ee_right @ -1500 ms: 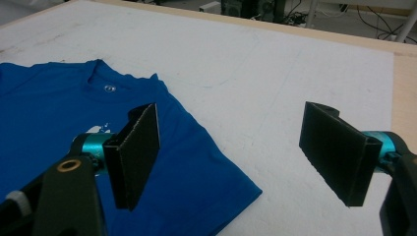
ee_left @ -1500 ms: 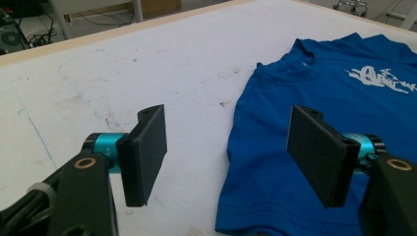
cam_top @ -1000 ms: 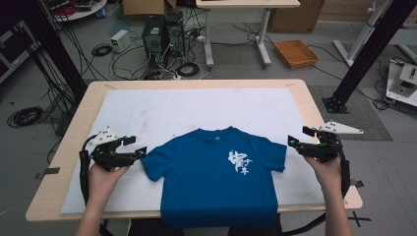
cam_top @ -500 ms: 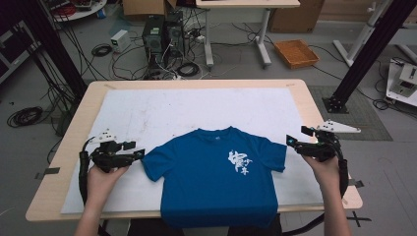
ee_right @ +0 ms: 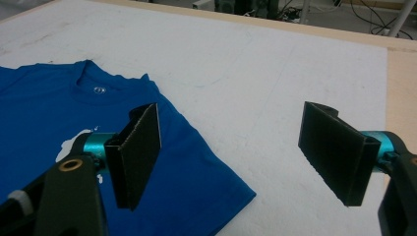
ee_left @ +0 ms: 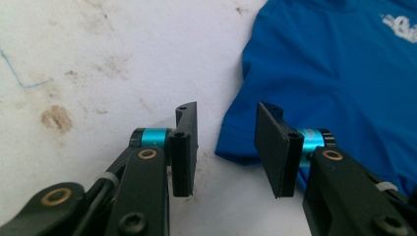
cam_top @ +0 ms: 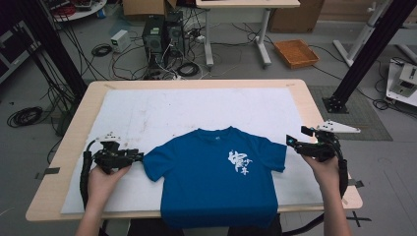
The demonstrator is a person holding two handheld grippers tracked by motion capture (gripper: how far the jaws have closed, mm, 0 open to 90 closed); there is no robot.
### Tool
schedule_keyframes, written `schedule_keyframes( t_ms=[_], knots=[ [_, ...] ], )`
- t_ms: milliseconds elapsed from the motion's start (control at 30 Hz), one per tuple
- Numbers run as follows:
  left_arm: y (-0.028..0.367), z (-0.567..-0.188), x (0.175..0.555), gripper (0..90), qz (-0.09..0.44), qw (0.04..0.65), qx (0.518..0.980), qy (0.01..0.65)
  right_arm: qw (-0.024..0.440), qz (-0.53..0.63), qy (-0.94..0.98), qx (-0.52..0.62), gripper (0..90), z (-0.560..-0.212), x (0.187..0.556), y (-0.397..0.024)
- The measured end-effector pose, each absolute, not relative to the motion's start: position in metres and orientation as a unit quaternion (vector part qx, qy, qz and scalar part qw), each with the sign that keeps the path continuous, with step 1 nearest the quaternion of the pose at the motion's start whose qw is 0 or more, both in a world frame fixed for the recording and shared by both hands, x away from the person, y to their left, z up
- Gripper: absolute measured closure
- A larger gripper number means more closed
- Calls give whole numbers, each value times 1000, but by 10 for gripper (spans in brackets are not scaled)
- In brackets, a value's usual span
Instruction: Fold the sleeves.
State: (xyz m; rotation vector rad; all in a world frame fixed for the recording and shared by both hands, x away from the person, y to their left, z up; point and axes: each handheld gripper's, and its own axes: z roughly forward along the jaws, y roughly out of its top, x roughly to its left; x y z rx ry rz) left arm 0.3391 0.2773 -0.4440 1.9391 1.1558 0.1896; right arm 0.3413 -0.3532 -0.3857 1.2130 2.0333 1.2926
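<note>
High view: a blue T-shirt (cam_top: 216,182) lies flat on a white mat (cam_top: 196,110), the left gripper (cam_top: 137,157), jaws just closing, half-open at one sleeve, the right gripper (cam_top: 295,140) wide open, empty, beside the other.

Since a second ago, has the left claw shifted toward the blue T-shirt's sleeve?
Yes, slightly. In the high view the left claw has edged toward the blue T-shirt, its tips now at the sleeve edge. Its jaws have just been closing, with nothing clamped between them yet.

Blue T-shirt (cam_top: 211,182) with white print, stained white mat (cam_top: 196,110), black fingers (ee_left: 184,147)
</note>
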Motion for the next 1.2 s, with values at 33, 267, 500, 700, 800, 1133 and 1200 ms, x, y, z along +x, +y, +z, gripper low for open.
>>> schedule_keyframes(
  t_ms=[33,267,500,700,800,1133,1200],
  knots=[
    [277,-444,339,640,76,424,775,462,220,467,735,439,239,-386,341,-353],
    [272,-446,338,702,79,412,782,461,222,468,735,437,246,-386,341,-354],
    [271,-447,337,824,87,406,785,459,220,464,737,439,250,-386,342,-353],
    [270,-442,335,874,85,428,777,454,221,466,735,439,252,-386,341,-354],
    [271,-436,333,875,71,451,767,451,222,469,733,440,252,-385,341,-355],
    [237,-403,329,877,24,522,746,413,225,479,727,438,252,-379,338,-357],
    [223,-400,330,878,10,531,743,407,226,481,726,436,252,-377,338,-357]
  ],
)
